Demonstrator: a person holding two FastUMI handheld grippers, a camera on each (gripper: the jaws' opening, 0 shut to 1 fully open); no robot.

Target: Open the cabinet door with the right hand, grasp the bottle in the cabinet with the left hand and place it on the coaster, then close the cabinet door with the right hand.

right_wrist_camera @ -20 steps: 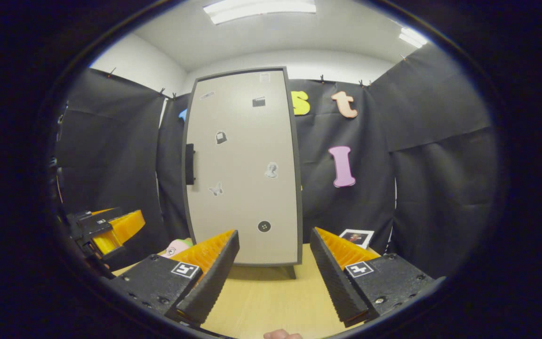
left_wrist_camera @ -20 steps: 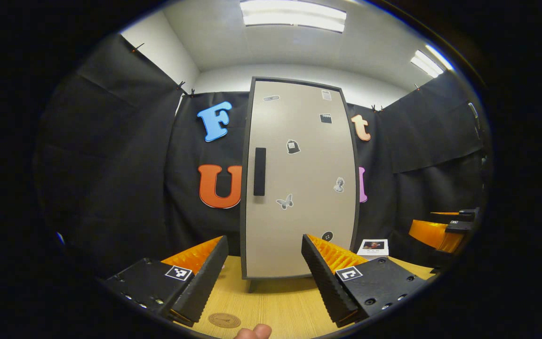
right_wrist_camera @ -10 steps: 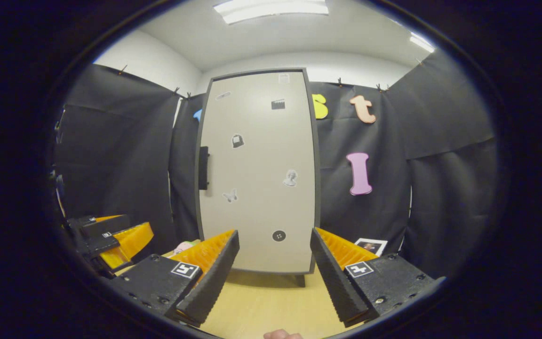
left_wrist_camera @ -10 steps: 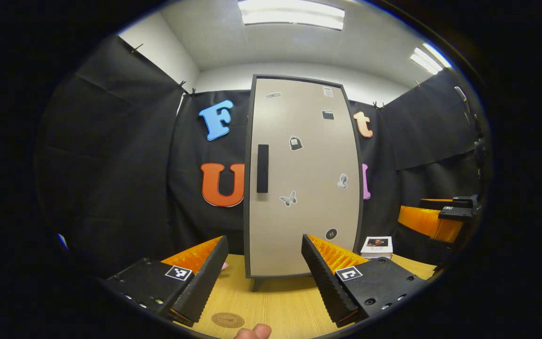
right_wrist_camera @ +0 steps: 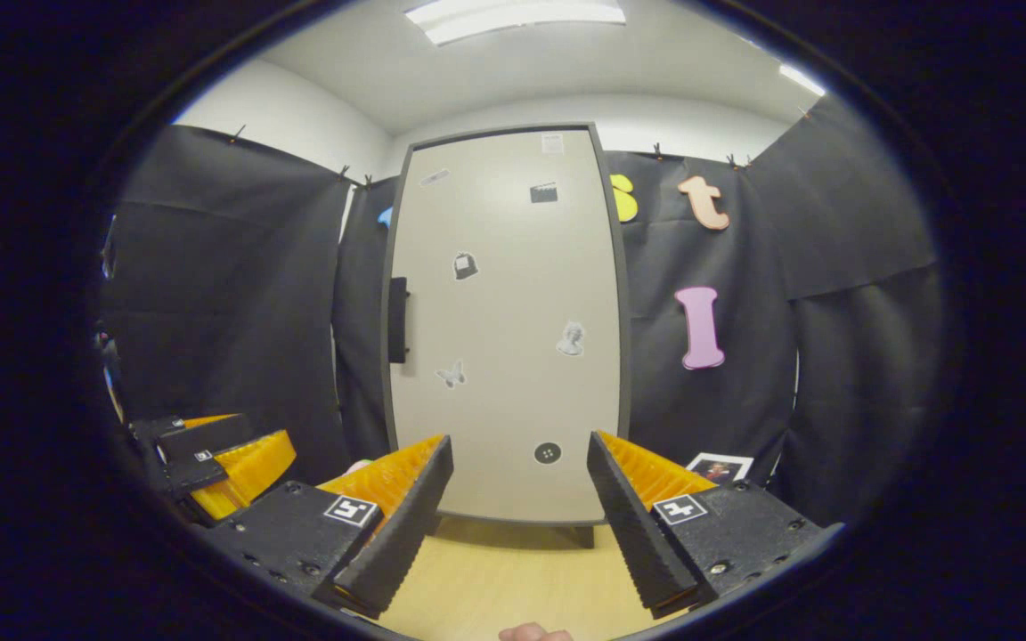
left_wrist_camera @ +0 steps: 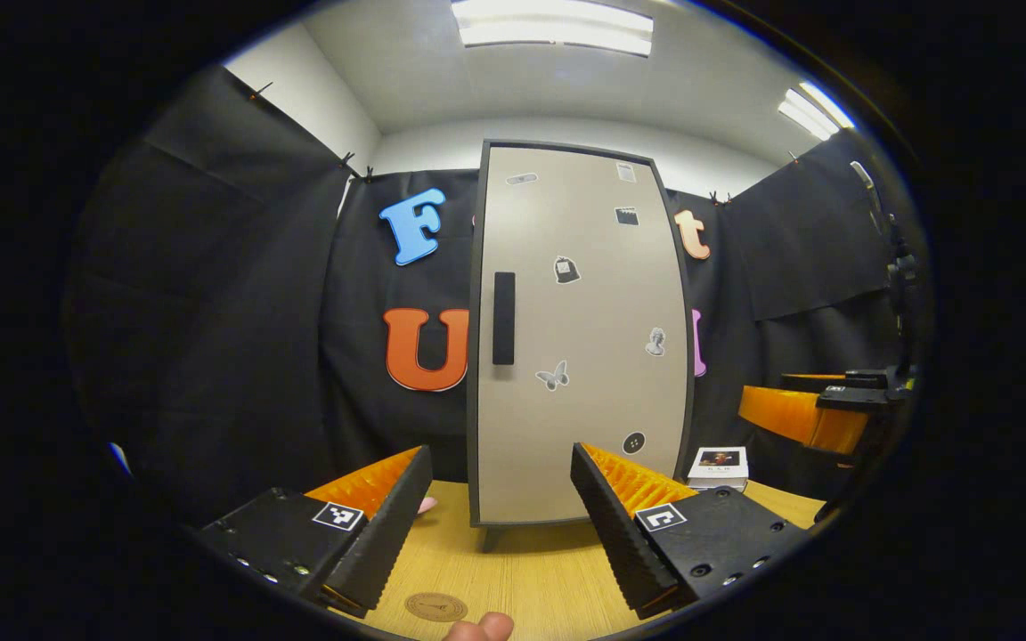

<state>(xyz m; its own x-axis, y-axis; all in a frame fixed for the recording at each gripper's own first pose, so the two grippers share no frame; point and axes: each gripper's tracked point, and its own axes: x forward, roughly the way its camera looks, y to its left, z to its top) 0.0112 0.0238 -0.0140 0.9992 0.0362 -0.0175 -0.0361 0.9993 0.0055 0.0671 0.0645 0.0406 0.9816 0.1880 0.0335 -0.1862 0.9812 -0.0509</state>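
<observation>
A staged recording booth inside an office-like room is shown, not a lived-in home. Black cloth (left_wrist_camera: 237, 294) is clipped up as walls on three sides, and above it a plain white wall (right_wrist_camera: 299, 111) and ceiling with fluorescent light panels (left_wrist_camera: 553, 22) are seen. A small sticker-decorated cabinet (left_wrist_camera: 580, 338) is stood on a wood-grain tabletop (left_wrist_camera: 531, 570) as a prop.

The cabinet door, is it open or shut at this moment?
Shut. The door sits flush in its dark frame, no gap shows beside the handle, and the right gripper, open, has not reached it.
</observation>
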